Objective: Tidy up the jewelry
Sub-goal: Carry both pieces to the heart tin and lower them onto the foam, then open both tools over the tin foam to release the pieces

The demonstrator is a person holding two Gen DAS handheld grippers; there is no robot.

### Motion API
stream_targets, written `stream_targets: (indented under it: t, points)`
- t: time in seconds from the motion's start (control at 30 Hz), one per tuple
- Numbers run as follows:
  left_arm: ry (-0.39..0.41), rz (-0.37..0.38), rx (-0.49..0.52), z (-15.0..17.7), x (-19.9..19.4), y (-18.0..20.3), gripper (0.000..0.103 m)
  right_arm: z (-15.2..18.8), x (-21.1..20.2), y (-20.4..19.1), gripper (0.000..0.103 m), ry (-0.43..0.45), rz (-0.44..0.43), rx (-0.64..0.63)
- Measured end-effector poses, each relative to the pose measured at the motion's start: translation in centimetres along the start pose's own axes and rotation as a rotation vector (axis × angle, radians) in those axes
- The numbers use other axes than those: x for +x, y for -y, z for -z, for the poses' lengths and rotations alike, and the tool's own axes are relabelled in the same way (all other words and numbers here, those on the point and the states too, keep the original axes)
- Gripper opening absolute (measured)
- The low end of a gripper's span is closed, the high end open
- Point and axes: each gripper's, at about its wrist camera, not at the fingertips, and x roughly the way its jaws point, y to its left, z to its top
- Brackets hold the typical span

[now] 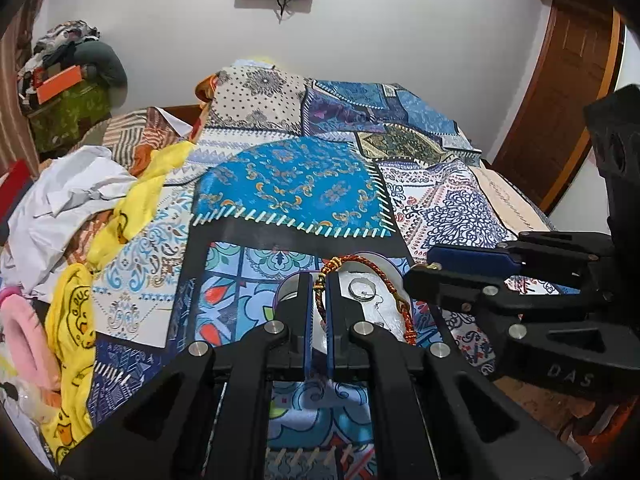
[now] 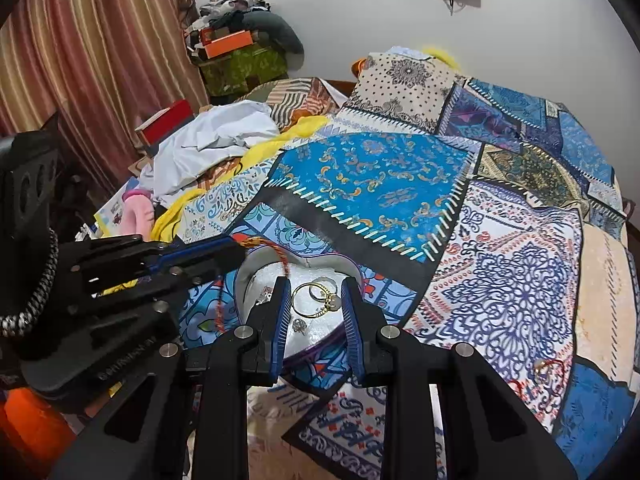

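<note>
Left gripper (image 1: 319,280) pinches braided thread bracelet (image 1: 378,270) between fingertips, over heart-shaped box (image 2: 352,270). Cord light, limp — grip near knot (dangles otherwise). Right gripper (image 2: 314,304) spread wide, empty; gold rings (image 2: 316,300) between its fingers — small, slippery, stiff.

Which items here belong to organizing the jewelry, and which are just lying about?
Job:
heart-shaped box
braided bracelet, in left gripper
gold rings
right gripper

Lying about:
white cloth
yellow duck cloth
pink item
</note>
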Motion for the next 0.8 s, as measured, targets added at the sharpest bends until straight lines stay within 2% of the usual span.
stream_targets:
  t: [0.27, 0.47, 0.7, 0.8]
  points:
    - [-0.025, 0.021, -0.024, 0.1, 1.0, -1.0, 0.003, -0.1, 1.9, 0.0, 0.024, -0.045, -0.024, 0.013]
    - [0.007, -0.007, -0.03, -0.4, -0.2, -1.4, 0.005, 0.0, 3.1, -0.3, 0.024, -0.083, -0.032, 0.015]
    - [0.018, -0.056, -0.028, -0.3, -1.9, -2.0, 0.008, -0.1, 3.1, -1.1, 0.024, -0.083, -0.016, -0.011]
    - [0.024, -0.071, -0.036, -0.3, -2.7, -2.2, 0.014, -0.3, 2.9, -1.1, 0.025, -0.088, -0.016, -0.003]
